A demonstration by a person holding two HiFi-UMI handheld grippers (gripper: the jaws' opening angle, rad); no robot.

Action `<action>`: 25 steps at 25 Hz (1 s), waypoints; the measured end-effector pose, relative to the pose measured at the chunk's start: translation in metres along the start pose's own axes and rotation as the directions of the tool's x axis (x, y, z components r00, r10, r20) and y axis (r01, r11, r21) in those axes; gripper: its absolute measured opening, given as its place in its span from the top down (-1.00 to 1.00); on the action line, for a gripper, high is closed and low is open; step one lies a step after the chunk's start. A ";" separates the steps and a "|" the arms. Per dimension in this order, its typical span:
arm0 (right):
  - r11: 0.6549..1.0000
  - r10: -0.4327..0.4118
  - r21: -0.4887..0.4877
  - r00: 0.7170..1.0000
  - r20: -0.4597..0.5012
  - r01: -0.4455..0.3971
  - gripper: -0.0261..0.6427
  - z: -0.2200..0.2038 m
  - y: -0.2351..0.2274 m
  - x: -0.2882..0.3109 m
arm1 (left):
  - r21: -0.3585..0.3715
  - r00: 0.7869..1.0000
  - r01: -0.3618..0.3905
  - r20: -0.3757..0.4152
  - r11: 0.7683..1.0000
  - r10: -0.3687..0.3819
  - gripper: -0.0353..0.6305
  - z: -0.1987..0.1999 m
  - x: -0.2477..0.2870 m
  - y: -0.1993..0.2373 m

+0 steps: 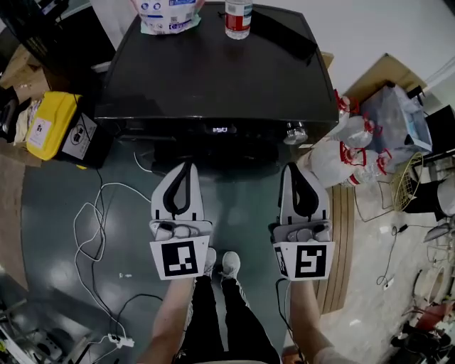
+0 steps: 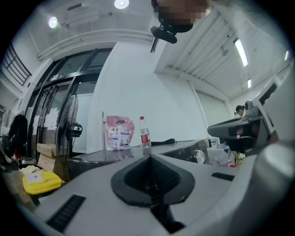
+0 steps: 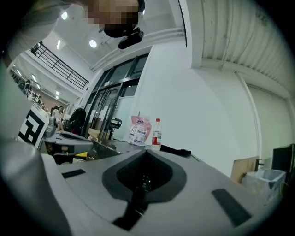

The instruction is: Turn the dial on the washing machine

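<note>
The black washing machine [image 1: 213, 71] stands in front of me, its silver dial [image 1: 296, 133] at the right end of the front panel beside a lit display [image 1: 220, 129]. My right gripper [image 1: 291, 168] is shut and empty, with its tip just below the dial and short of touching it. My left gripper [image 1: 187, 165] is also shut and empty, below the panel's middle. In the left gripper view the shut gripper [image 2: 150, 157] points over the machine's top, and the dial [image 2: 199, 156] shows to the right. In the right gripper view the shut gripper [image 3: 146, 152] points over the lid.
A pink pouch [image 1: 165, 14] and a red-labelled bottle [image 1: 238, 18] stand at the back of the lid. A yellow box [image 1: 50, 124] sits to the left, bagged items [image 1: 355, 146] to the right. White cables [image 1: 96, 227] trail over the floor by my feet.
</note>
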State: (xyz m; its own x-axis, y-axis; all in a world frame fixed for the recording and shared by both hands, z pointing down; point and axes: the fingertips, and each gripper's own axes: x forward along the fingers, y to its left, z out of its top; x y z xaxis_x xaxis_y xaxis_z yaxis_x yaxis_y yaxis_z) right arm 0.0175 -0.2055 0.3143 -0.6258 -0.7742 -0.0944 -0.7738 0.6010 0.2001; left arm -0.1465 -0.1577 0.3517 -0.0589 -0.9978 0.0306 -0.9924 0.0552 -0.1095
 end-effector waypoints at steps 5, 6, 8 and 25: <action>1.000 -0.009 0.018 1.000 0.001 0.009 0.91 -0.045 0.010 0.008 | -0.040 1.000 0.003 0.010 0.999 -0.003 0.90 -0.032 0.012 -0.013; 1.000 -0.007 0.017 1.000 0.002 0.006 0.91 -0.050 0.013 0.009 | -0.037 1.000 0.006 0.009 0.999 -0.005 0.90 -0.036 0.013 -0.015; 1.000 -0.001 0.012 1.000 0.005 0.001 0.91 -0.058 0.016 0.010 | -0.023 1.000 0.011 0.013 1.000 -0.011 0.90 -0.044 0.014 -0.017; 1.000 0.005 -0.024 1.000 -0.026 -0.006 0.91 -0.075 0.010 0.013 | 0.019 1.000 0.026 -0.017 0.999 -0.026 0.90 -0.060 0.016 -0.024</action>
State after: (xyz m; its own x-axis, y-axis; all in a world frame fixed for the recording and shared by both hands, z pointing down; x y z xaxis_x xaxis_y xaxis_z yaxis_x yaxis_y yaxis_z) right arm 0.0088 -0.2248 0.3883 -0.6270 -0.7761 -0.0678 -0.7676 0.6006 0.2239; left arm -0.1296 -0.1732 0.4146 -0.0348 -0.9981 0.0503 -0.9914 0.0282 -0.1276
